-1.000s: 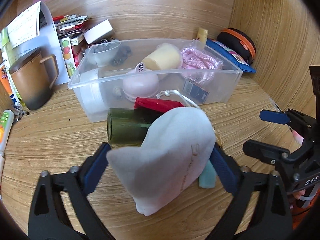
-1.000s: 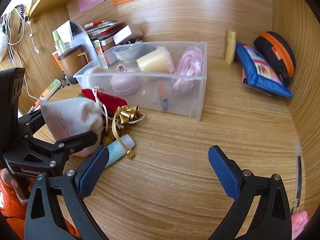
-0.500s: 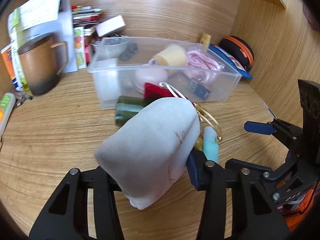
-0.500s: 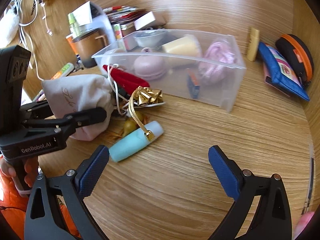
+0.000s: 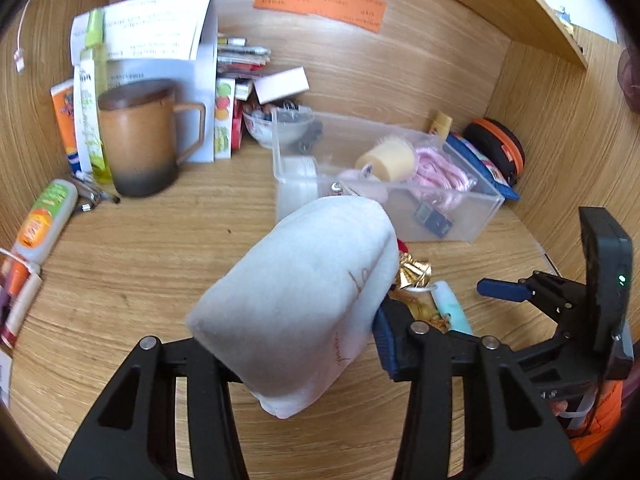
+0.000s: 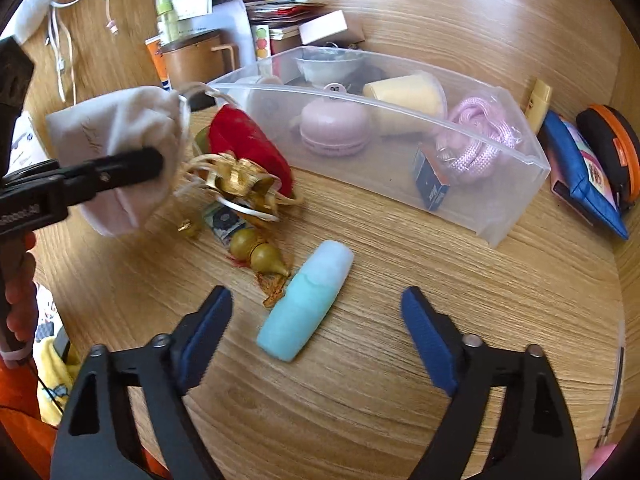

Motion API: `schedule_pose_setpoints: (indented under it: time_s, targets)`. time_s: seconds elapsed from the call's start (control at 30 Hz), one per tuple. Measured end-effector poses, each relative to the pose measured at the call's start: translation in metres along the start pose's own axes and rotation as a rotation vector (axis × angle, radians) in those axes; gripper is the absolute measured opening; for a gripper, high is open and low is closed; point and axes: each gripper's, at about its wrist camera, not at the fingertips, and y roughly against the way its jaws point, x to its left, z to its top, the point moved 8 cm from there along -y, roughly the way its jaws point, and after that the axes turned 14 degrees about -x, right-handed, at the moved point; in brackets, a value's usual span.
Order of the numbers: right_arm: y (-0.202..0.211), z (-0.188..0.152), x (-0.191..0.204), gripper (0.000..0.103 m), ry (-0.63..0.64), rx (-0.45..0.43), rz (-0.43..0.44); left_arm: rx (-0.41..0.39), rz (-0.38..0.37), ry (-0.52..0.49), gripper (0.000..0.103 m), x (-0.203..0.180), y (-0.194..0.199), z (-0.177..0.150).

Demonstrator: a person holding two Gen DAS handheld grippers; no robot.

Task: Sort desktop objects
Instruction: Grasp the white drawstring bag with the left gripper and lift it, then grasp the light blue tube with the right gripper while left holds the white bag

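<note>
My left gripper point(image 5: 296, 344) is shut on a white drawstring pouch point(image 5: 304, 300) and holds it above the desk; the pouch also shows at the left of the right wrist view point(image 6: 120, 148). My right gripper point(image 6: 316, 324) is open and empty, just above a pale blue tube point(image 6: 308, 300) lying on the desk. A clear plastic bin point(image 6: 500, 184) behind holds a pink case, a yellow cup and pink cord. A red pouch point(image 6: 248, 144), gold ribbon point(image 6: 240, 180) and a gold gourd charm point(image 6: 256, 252) lie in front of it.
A brown mug point(image 5: 140, 140), paper holder and boxes point(image 5: 224, 108) stand at the back left. A tube point(image 5: 44, 216) and pens lie at the left edge. A blue pouch point(image 6: 580, 172) and orange-trimmed case point(image 6: 612, 148) sit by the right wall.
My left gripper shut on the white pouch and lifted it up and away from the pile. My right gripper moved in over the blue tube, still open.
</note>
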Motion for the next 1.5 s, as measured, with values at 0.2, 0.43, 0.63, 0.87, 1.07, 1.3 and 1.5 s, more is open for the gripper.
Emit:
schedule_pose_setpoints:
  time_s: [0.2,0.43,0.63,0.87,1.07,1.3,1.5]
  targets:
    - [0.001,0.004,-0.01,0.074,-0.027,-0.006,-0.021,-0.04,-0.007,-0.045,0.046,-0.006,0.005,0.019]
    - [0.007,-0.005,-0.019,0.072,0.021,0.003,-0.068,-0.065,-0.053,-0.082,0.046,-0.022,0.003,0.032]
    - [0.0,-0.002,-0.022,0.055,0.026,0.009,-0.05,0.02,-0.069,-0.099,0.046,-0.029,-0.014,0.003]
    - [-0.017,0.005,-0.01,0.052,0.109,0.022,0.001,0.073,-0.031,-0.057,0.055,-0.007,-0.011,-0.022]
    - [-0.028,0.014,-0.004,0.041,0.133,0.027,0.061,0.062,-0.008,-0.017,0.074,0.01,-0.001,-0.026]
    - [-0.027,0.015,-0.003,0.023,0.124,0.015,0.088,0.118,-0.044,0.026,0.084,0.009,-0.014,-0.036]
    - [-0.022,0.012,-0.008,0.023,0.1,0.008,0.08,0.16,-0.008,-0.035,0.072,0.006,-0.03,-0.043]
